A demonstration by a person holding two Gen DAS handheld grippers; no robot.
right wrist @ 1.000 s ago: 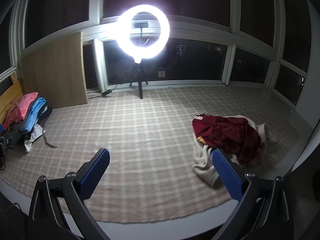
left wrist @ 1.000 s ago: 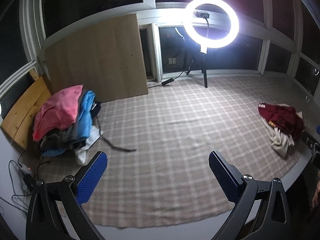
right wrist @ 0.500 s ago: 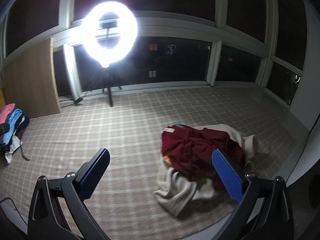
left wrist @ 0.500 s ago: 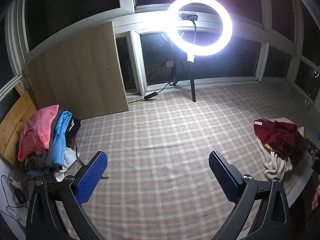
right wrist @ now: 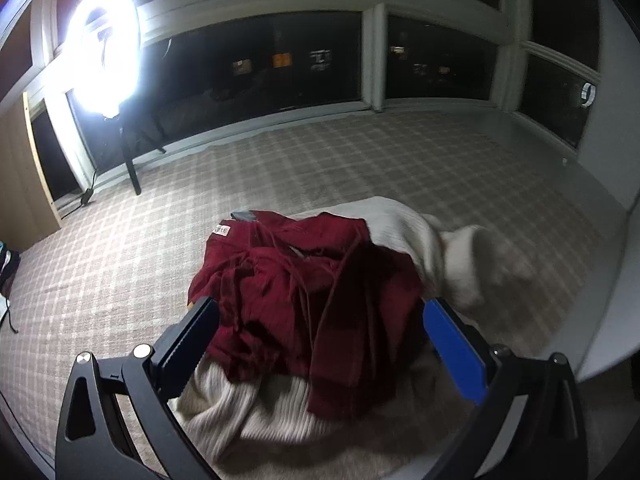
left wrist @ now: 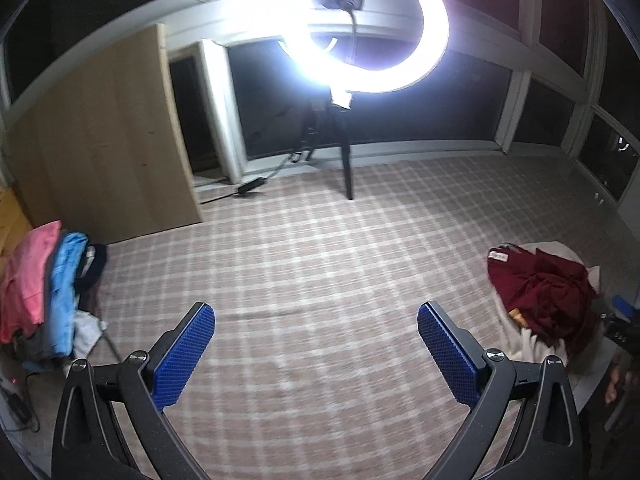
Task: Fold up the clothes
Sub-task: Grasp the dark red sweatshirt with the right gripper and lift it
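Note:
A crumpled dark red garment [right wrist: 304, 280] lies on top of a cream knit garment [right wrist: 404, 224] on the plaid cloth. My right gripper [right wrist: 320, 336] is open and empty, its fingers on either side of the red garment's near part, just above it. The same heap [left wrist: 540, 292] shows at the right of the left wrist view. My left gripper [left wrist: 316, 352] is open and empty over bare plaid cloth [left wrist: 312, 264], well left of the heap.
A stack of pink, blue and dark clothes [left wrist: 48, 292] sits at the far left. A lit ring light on a tripod [left wrist: 360, 28] stands at the back. A wooden board [left wrist: 100, 140] leans at the back left. Cables [left wrist: 20, 404] lie at the left edge.
My right gripper has moved right and forward onto the red and cream heap, which now fills its view. My left gripper has swung right and risen a little.

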